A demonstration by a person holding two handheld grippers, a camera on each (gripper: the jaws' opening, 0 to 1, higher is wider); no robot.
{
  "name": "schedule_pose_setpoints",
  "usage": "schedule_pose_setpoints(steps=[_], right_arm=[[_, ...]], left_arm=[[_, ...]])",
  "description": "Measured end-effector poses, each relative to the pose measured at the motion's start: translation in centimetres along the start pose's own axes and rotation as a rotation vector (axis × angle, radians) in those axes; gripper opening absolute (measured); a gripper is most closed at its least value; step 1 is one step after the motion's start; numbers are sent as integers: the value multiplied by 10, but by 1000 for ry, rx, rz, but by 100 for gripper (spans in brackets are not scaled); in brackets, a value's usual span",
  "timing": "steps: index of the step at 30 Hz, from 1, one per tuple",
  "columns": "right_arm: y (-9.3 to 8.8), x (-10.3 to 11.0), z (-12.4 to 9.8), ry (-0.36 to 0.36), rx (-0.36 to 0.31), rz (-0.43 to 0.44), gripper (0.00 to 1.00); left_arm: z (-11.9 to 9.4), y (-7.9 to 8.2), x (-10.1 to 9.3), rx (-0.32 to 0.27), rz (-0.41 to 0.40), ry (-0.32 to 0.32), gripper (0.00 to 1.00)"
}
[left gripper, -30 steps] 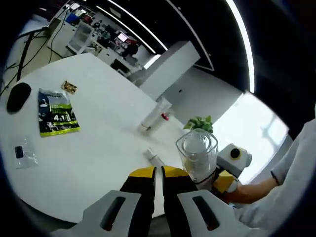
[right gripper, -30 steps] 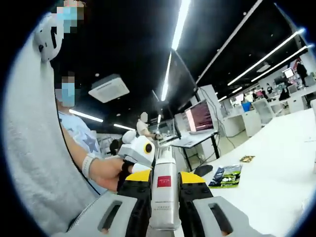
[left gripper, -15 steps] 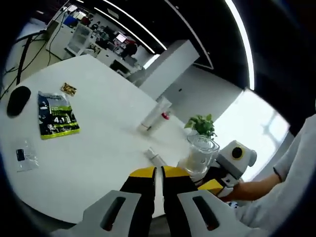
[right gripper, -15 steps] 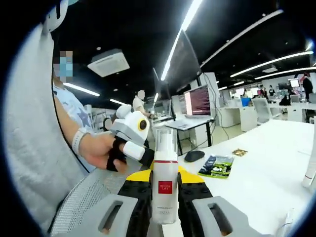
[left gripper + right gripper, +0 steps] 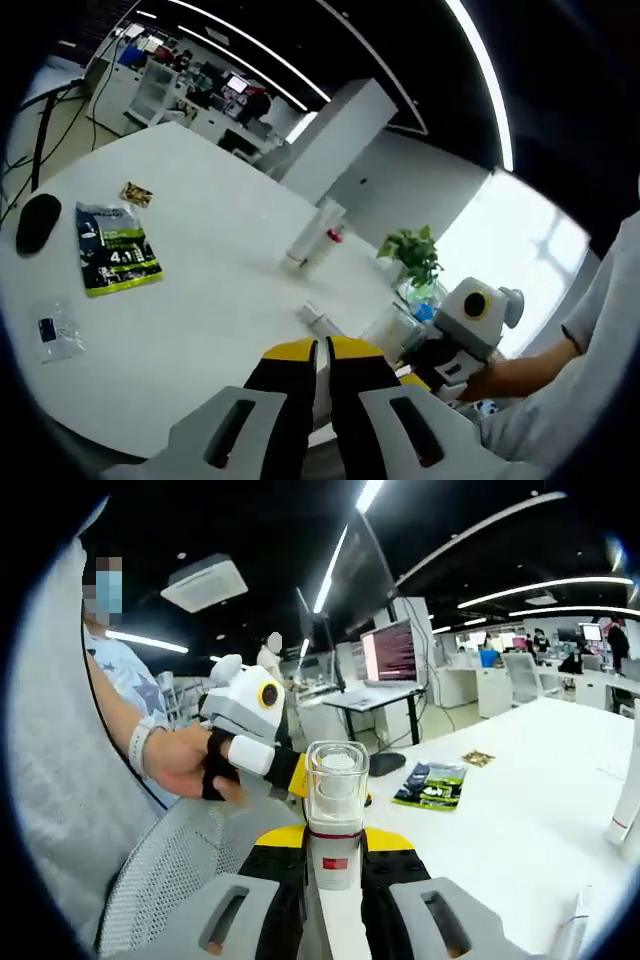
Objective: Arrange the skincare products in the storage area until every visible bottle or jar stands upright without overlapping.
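My right gripper point(image 5: 335, 848) is shut on a white pump bottle point(image 5: 336, 800) with a clear cap and a red label, held above the near edge of the white table point(image 5: 520, 780). In the left gripper view it shows as a gripper point(image 5: 462, 325) in a hand, with the bottle's clear cap point(image 5: 393, 328) faint beside it. My left gripper point(image 5: 320, 352) has its jaws together with nothing visible between them; the right gripper view shows it point(image 5: 245, 730) in a hand at the left. A tall white tube with a red band point(image 5: 315, 235) sits mid-table. A small tube point(image 5: 318, 318) lies nearer.
A green packet point(image 5: 115, 248), a black mouse point(image 5: 38, 222), a small snack packet point(image 5: 136, 193) and a clear plastic bag point(image 5: 55, 330) lie on the table's left part. A potted plant point(image 5: 415, 255) stands at the far edge. Desks, monitors and people fill the room behind.
The right gripper has lowered and tipped the pump bottle, so its clear cap now points at its camera. In the left gripper view the bottle has sunk down and right. The left jaws stay together.
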State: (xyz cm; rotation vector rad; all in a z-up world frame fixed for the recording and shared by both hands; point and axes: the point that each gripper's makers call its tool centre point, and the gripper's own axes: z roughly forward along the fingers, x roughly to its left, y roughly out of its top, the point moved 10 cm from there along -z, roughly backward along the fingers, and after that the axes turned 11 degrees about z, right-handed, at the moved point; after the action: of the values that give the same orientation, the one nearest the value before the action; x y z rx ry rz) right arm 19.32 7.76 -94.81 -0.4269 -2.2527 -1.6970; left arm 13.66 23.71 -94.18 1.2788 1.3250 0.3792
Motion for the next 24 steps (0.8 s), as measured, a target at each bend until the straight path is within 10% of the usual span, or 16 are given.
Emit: schedule_pose_setpoints(steps=[14, 24], right_arm=[[1, -23, -16, -82, -111, 201, 10], [12, -34, -24, -144, -135, 257, 11]], left_arm=[[1, -1, -4, 17, 75, -21, 4], [6, -11, -14, 119, 467, 12, 26]])
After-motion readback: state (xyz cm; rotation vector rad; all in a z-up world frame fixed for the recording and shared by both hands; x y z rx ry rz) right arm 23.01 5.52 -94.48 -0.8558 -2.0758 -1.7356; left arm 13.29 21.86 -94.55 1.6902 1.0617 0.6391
